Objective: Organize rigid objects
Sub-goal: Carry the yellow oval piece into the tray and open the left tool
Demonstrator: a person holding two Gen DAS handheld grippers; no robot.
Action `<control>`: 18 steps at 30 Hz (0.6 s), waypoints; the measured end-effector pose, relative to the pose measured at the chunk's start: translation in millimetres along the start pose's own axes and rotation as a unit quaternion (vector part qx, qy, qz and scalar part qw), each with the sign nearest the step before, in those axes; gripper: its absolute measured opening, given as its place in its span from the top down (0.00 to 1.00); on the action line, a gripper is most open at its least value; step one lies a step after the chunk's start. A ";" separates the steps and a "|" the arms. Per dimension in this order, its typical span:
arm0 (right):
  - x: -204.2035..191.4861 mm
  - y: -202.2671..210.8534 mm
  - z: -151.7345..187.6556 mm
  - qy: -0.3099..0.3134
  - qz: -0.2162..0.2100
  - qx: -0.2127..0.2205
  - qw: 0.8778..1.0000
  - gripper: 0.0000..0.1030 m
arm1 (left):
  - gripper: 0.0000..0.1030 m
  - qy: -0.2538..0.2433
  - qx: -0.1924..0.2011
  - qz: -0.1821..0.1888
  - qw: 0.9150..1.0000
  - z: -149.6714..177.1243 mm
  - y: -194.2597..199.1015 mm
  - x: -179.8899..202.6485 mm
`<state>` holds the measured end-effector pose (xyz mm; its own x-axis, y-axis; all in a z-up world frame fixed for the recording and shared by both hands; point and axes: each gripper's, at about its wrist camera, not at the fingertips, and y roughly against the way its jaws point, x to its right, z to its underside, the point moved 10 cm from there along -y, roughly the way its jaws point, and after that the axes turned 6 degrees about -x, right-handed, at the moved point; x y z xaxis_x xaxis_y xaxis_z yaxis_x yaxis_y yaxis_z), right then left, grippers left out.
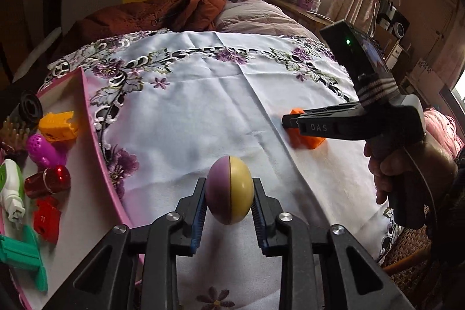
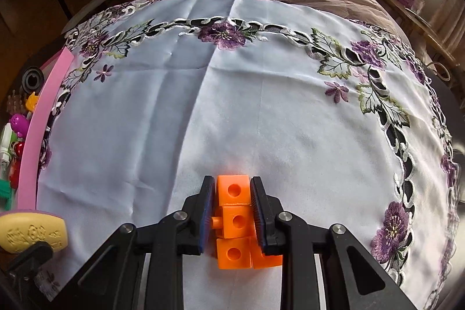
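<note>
Left tool point(image 1: 228, 195) clamps smooth egg point(image 1: 228, 189); right tool point(image 2: 232, 208) grips holed orange block point(image 2: 234, 218).

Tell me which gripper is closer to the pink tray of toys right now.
Left. The left gripper, shut on the egg, is beside the pink tray; the right gripper grips the orange block farther off across the cloth.
</note>
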<state>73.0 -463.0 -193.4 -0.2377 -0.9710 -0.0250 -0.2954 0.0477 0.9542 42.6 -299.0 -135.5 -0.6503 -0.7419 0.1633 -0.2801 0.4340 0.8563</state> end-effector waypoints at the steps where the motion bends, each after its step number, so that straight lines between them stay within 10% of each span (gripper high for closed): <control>1: -0.7 0.6 0.2 0.003 0.003 0.001 1.000 0.75 | 0.73 0.003 0.005 -0.002 1.000 -0.8 4.2 -2.3; 18: -3.2 1.2 -1.0 0.019 0.016 0.008 1.000 0.75 | 0.73 0.030 0.032 -0.009 0.999 1.6 35.0 -23.3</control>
<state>74.3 -460.1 -191.9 -0.2127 -0.9770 0.0169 -0.3038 0.0825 0.9492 46.8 -265.7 -110.1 -0.6012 -0.7789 0.1786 -0.3369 0.4497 0.8272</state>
